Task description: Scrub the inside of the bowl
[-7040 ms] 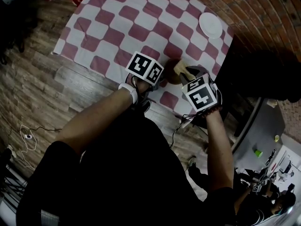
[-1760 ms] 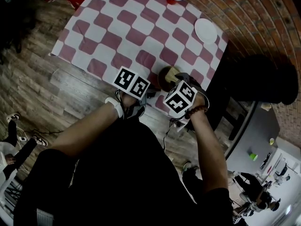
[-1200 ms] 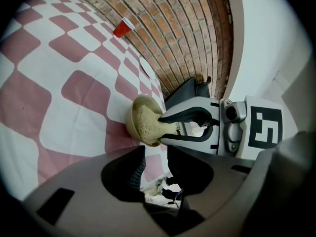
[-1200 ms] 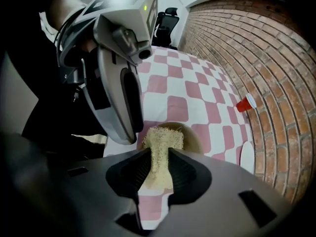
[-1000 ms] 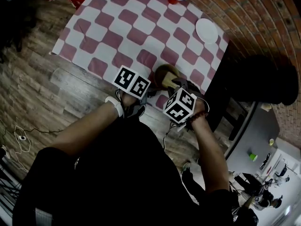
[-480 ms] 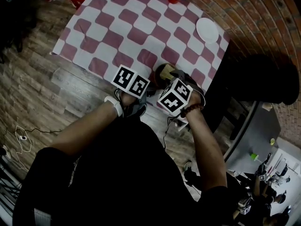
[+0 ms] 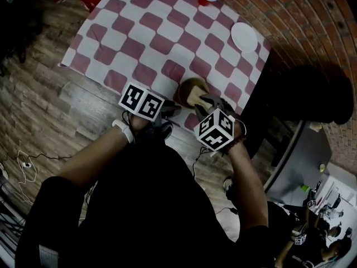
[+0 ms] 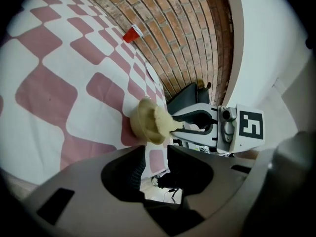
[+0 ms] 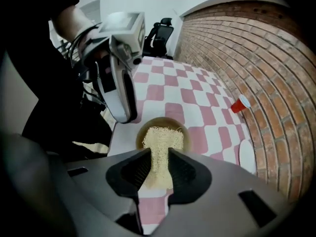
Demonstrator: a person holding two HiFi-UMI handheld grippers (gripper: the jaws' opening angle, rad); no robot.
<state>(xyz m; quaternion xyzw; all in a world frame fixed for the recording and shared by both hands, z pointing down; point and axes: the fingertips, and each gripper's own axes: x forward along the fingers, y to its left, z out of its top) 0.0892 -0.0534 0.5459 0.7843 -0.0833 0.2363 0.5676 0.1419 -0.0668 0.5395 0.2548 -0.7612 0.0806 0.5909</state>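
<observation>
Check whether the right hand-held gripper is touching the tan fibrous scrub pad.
Touching. The right gripper view shows the right hand-held gripper with both jaws pressed against the sides of the tan fibrous scrub pad, with no gap on either side.

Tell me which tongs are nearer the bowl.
Right. The right tongs hang just above the bowl, pinching the scrub pad that reaches into it; the left tongs stand open and empty beside its rim.

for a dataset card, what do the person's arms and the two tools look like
The left tool and right tool are grey with dark ribbed pads, each topped by a white cube bearing black square markers. White wristband on the left wrist, dark beaded bracelet on the right; black top.
</observation>
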